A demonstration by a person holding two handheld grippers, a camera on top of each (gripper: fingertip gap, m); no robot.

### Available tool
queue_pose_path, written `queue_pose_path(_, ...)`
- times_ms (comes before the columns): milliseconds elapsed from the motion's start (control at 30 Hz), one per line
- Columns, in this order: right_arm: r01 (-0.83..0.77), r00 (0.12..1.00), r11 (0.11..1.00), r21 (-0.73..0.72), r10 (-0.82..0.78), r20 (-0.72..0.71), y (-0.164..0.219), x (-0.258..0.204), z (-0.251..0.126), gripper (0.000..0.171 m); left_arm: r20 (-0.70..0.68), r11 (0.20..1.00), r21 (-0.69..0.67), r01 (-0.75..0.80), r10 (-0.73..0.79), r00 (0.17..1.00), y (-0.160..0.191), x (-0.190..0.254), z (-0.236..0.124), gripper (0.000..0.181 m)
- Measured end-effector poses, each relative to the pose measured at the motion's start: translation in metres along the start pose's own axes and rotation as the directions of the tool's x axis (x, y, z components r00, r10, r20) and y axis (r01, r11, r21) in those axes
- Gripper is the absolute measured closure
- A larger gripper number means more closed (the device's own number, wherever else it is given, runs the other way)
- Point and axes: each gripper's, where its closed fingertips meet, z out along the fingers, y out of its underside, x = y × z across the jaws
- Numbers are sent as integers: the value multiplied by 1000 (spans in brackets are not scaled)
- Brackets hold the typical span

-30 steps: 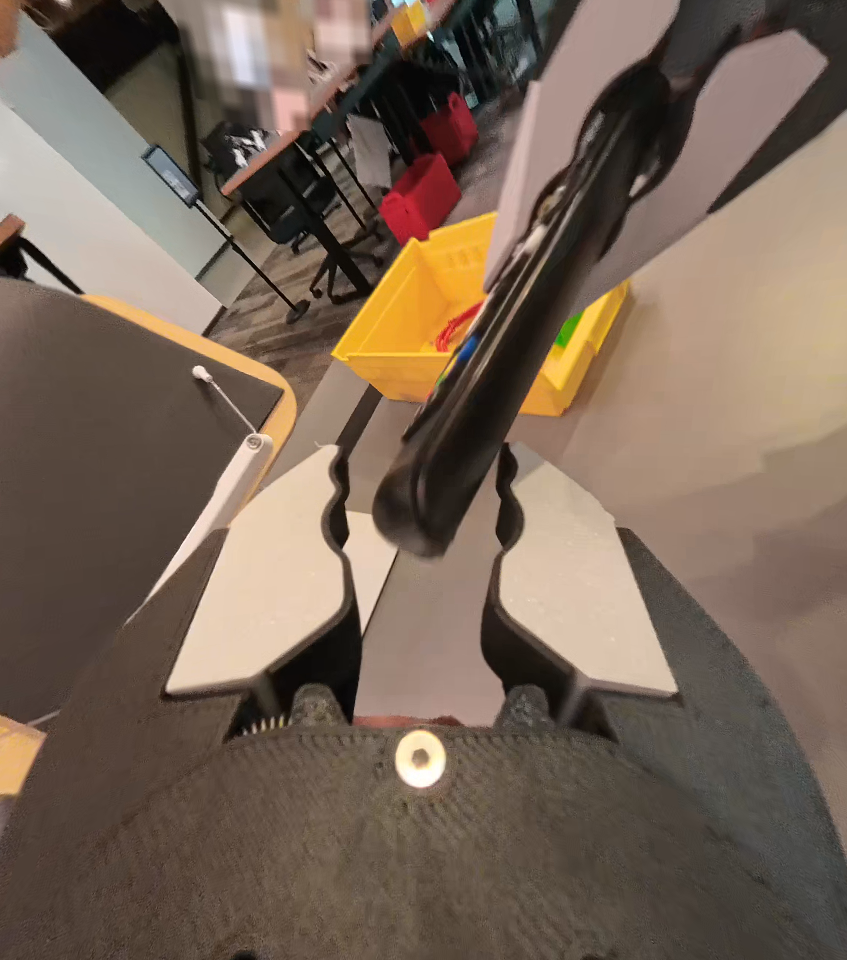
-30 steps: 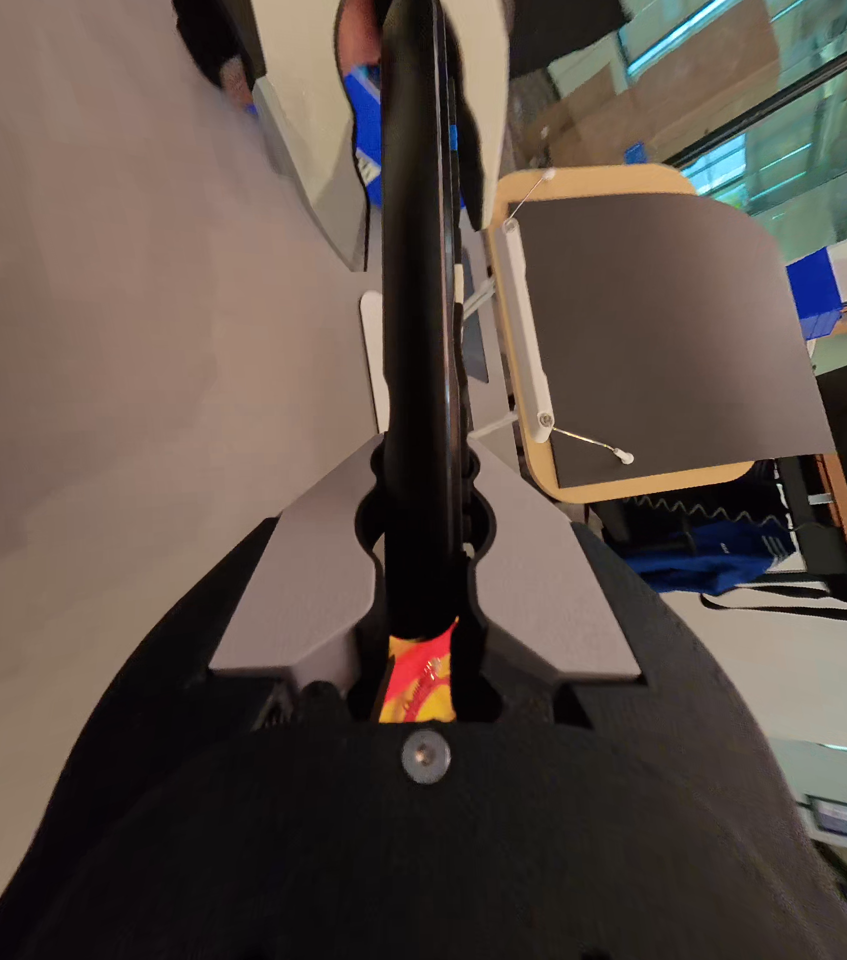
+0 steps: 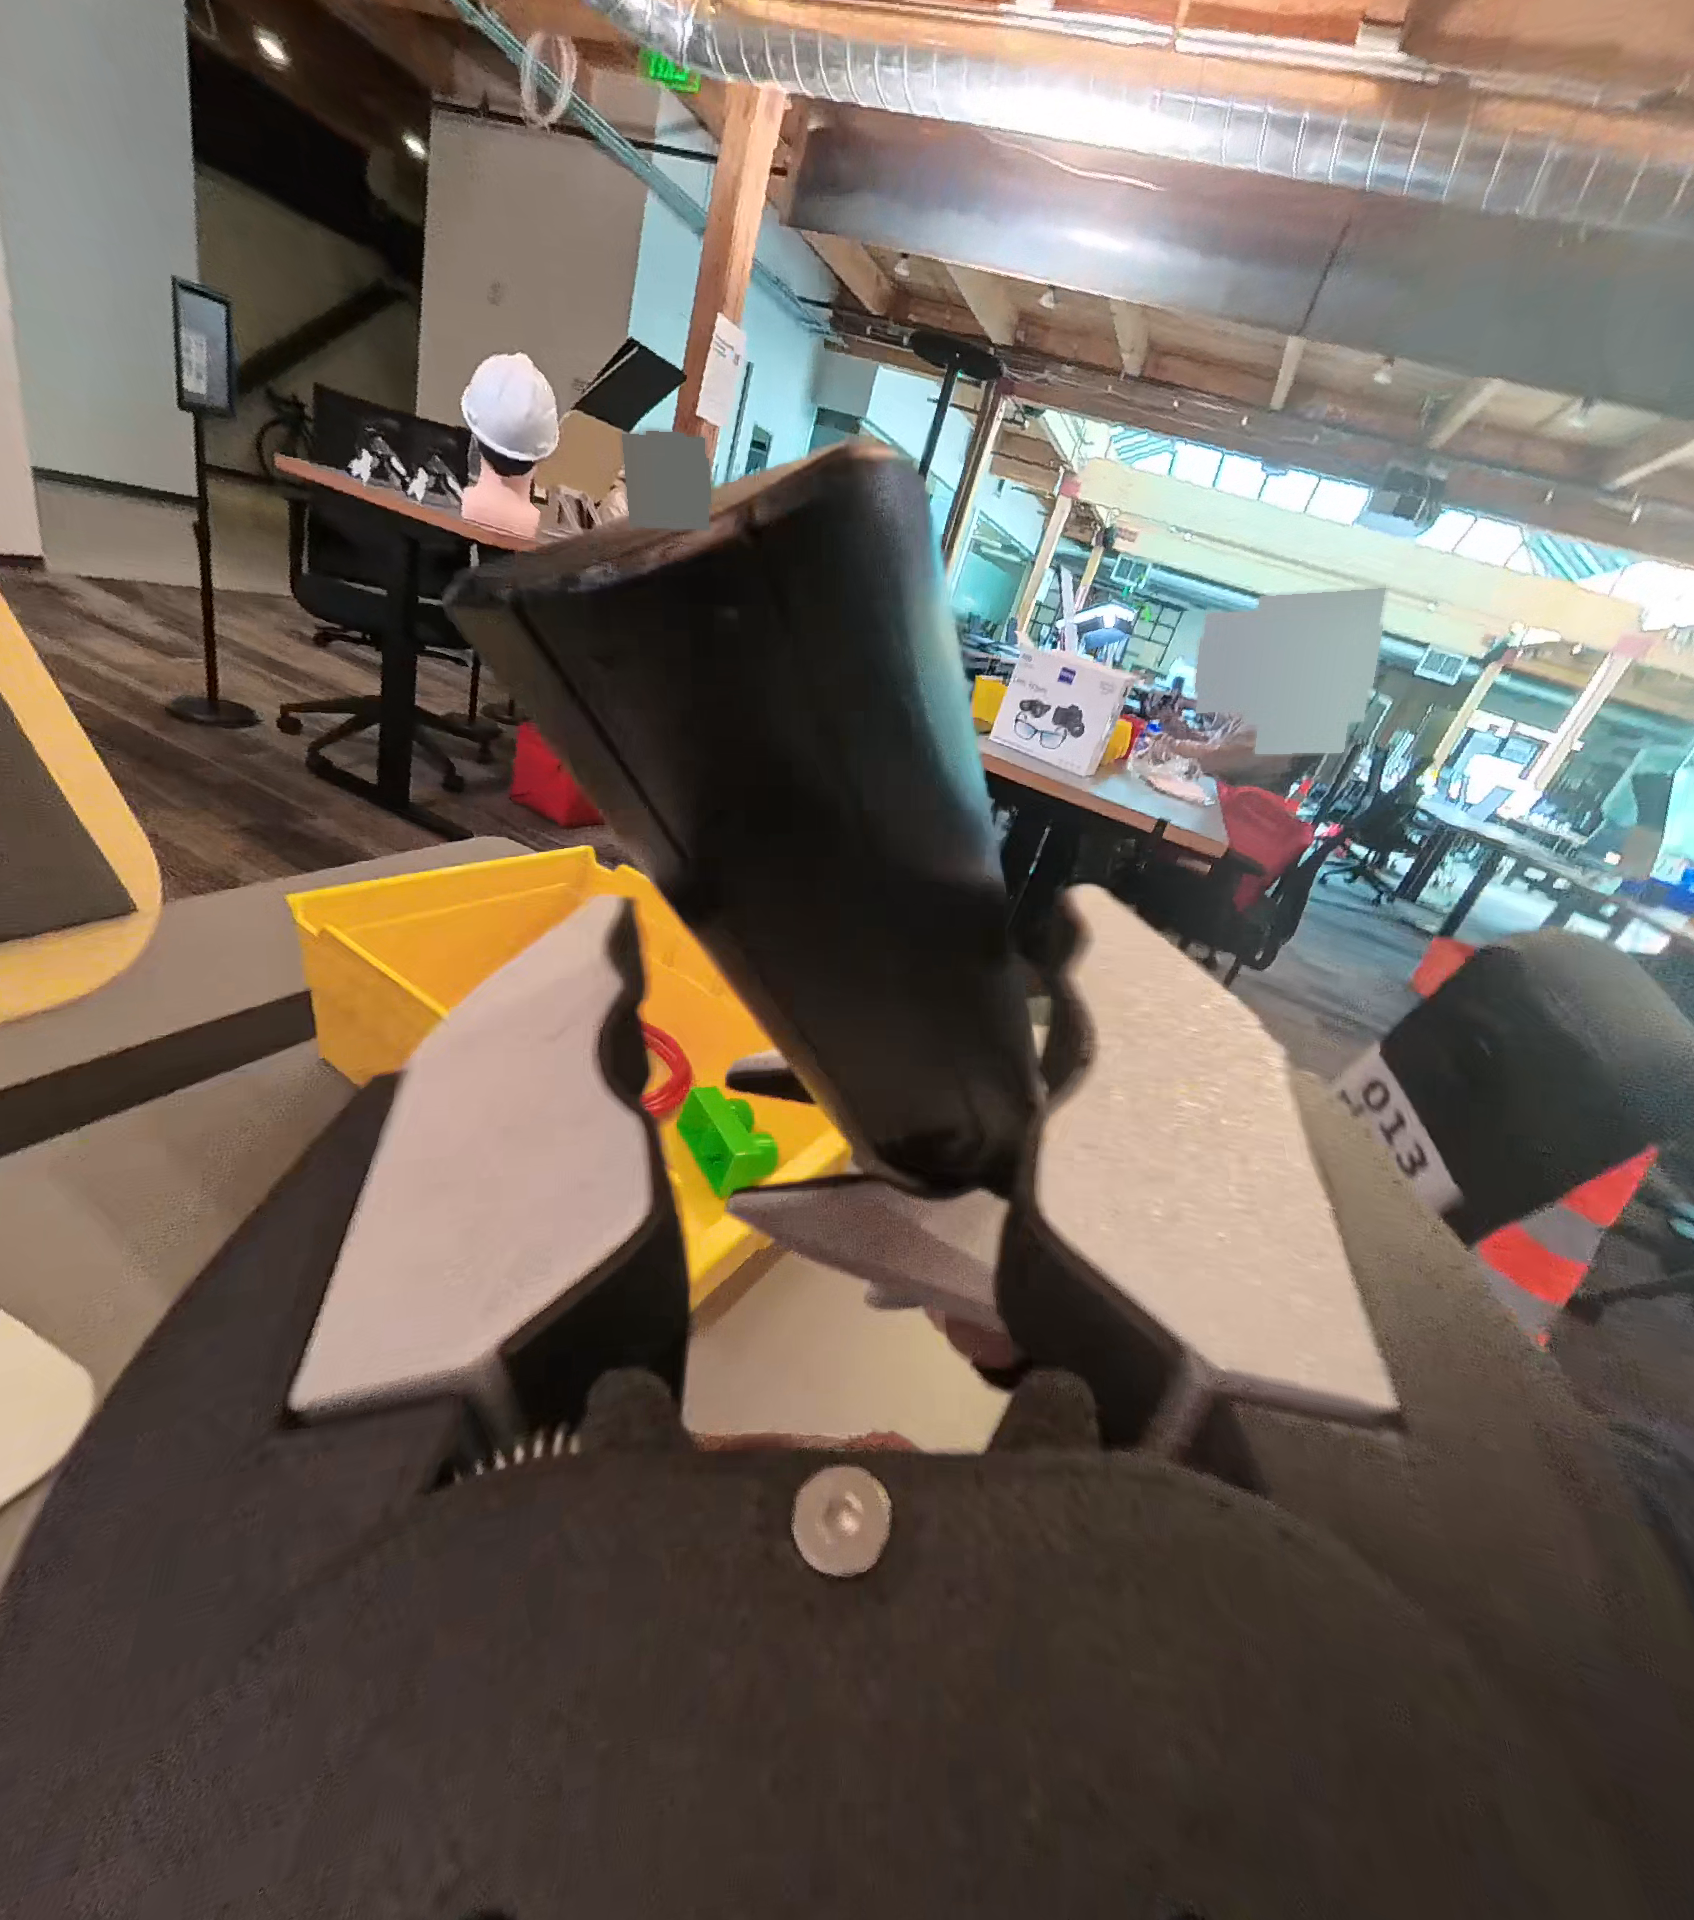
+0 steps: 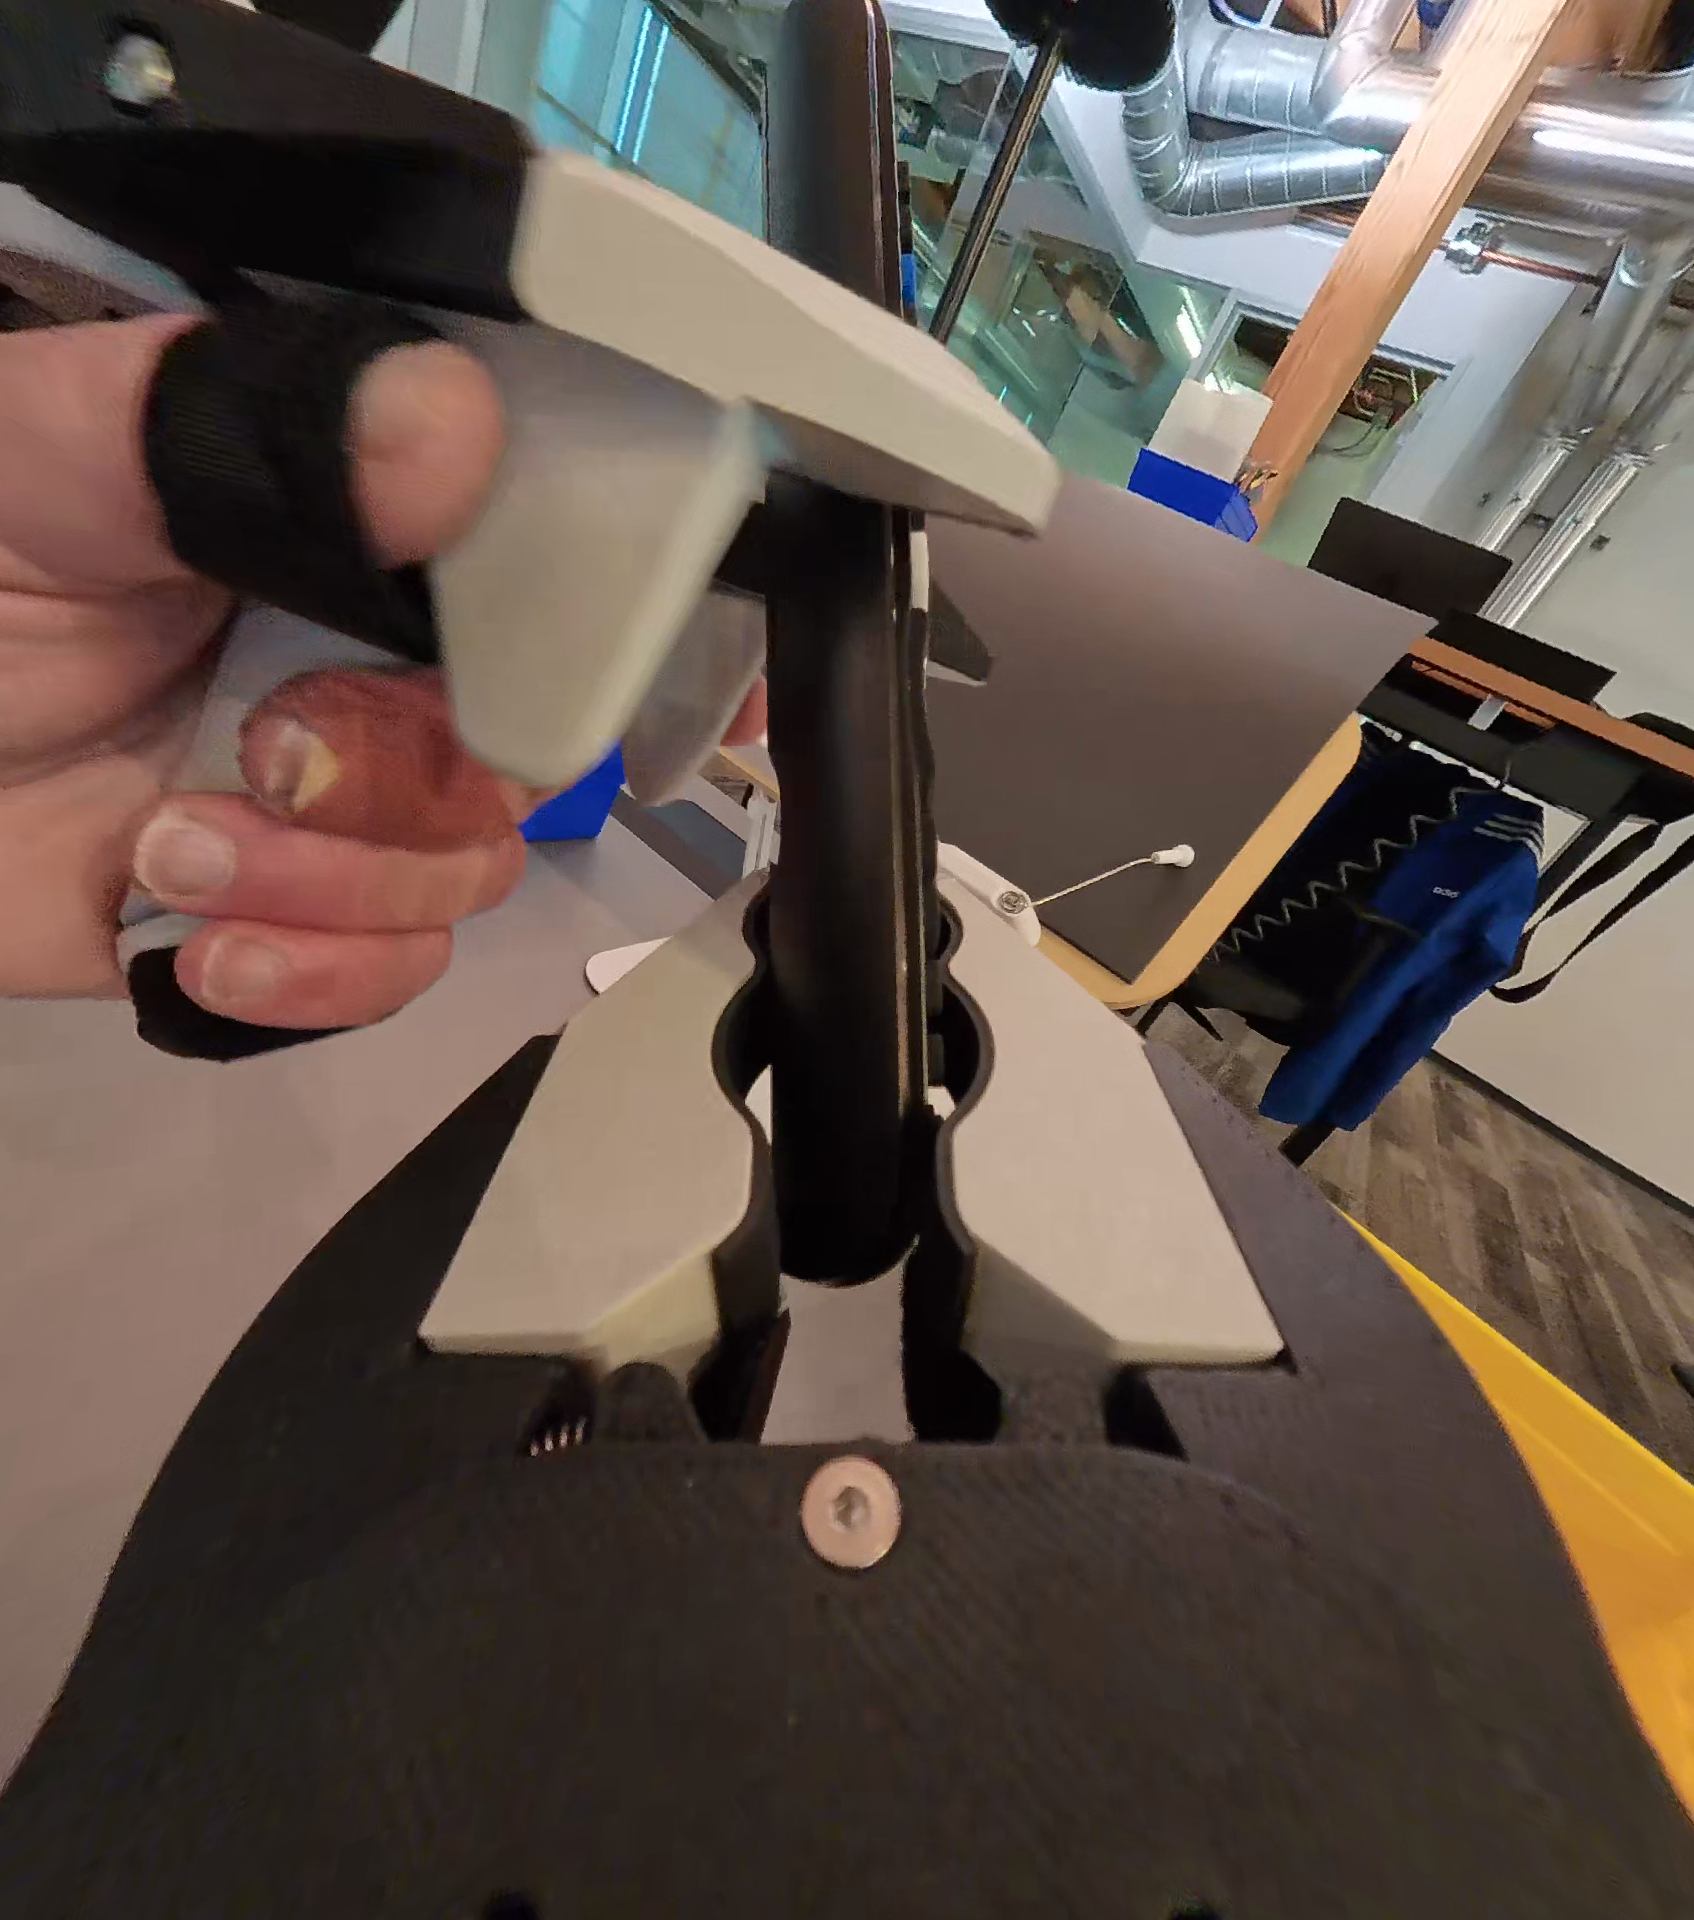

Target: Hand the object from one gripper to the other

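My right gripper (image 4: 848, 1049) has its fingers clamped on the lower end of the long black plastic object (image 4: 838, 935), which stands upright. My left gripper (image 3: 843, 1023) has wider-set fingers flanking its end, perhaps only touching. Beyond them sits a yellow plastic bin (image 3: 469, 935) on the grey worktop (image 3: 95, 1226).

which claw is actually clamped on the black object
The right claw: its fingers press both sides of the black object. The left claw is open around it, a gap beside one finger.

Black, slim, elongated object (image 4: 838, 1049), glossy, standing upright; its lower end seated between the right gripper's (image 4: 848, 997) closed fingers.
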Motion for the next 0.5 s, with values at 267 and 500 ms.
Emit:
queue_pose_path(267, 38, 999, 999, -20, -37, 20, 6, -9, 2, 145, -24, 1000, -14, 18, -18, 1000, 5, 3, 1, 127)
queue_pose_path(500, 72, 991, 997, -16, -70, 114, 1, -17, -12, 126, -95, 996, -85, -40, 32, 995, -2, 6, -6, 128)
